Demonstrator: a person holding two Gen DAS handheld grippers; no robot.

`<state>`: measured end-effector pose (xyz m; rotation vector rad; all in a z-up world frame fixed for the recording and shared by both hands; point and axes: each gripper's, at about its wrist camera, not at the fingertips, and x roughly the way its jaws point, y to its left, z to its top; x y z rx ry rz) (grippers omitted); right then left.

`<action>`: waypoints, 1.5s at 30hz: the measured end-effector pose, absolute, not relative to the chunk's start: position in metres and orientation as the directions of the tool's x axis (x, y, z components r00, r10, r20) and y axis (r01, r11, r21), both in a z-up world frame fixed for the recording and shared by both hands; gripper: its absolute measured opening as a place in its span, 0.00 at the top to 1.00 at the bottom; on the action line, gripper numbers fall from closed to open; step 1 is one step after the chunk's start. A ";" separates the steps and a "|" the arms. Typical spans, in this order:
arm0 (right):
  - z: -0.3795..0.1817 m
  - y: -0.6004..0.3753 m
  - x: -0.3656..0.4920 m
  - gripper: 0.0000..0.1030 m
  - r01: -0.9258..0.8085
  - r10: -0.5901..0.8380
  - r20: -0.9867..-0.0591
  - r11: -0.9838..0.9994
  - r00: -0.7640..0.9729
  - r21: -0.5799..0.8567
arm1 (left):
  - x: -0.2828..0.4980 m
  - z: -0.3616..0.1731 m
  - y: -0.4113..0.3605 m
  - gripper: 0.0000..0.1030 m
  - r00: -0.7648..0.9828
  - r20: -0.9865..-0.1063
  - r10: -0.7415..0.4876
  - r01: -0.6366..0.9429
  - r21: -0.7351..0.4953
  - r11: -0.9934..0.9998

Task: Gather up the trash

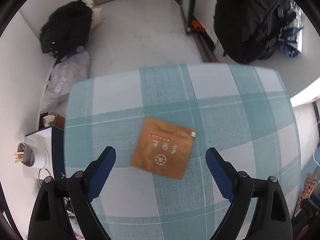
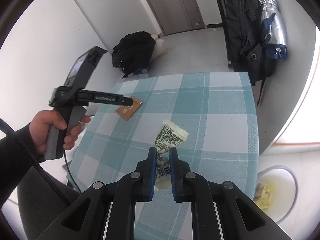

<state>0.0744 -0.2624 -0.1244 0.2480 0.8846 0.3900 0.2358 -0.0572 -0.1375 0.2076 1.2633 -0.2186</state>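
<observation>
Left hand-held gripper (image 1: 161, 155) gaping over packet (image 1: 163, 149); right (image 2: 162, 156) pinching wrapper (image 2: 170, 138), seemingly by a corner — could slip free.

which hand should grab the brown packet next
Left. The left tongs stand wide open over the brown packet, which lies flat on the checked tablecloth between the fingers. The right tongs are already shut on the crumpled printed wrapper.
</observation>
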 end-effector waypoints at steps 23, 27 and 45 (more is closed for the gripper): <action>-0.130 -0.258 0.086 0.88 -0.222 0.432 -0.718 0.901 0.545 0.374 | 0.237 -0.152 -0.048 0.52 0.268 -0.959 -0.096 0.424 0.028 0.905; -0.130 -0.257 0.084 0.88 -0.222 0.428 -0.718 0.903 0.549 0.369 | 0.236 -0.151 -0.053 0.58 0.263 -0.960 -0.092 0.420 0.028 0.907; -0.127 -0.260 0.082 0.88 -0.217 0.438 -0.709 0.897 0.552 0.386 | 0.240 -0.144 -0.036 0.64 0.182 -0.958 -0.223 0.315 -0.158 0.936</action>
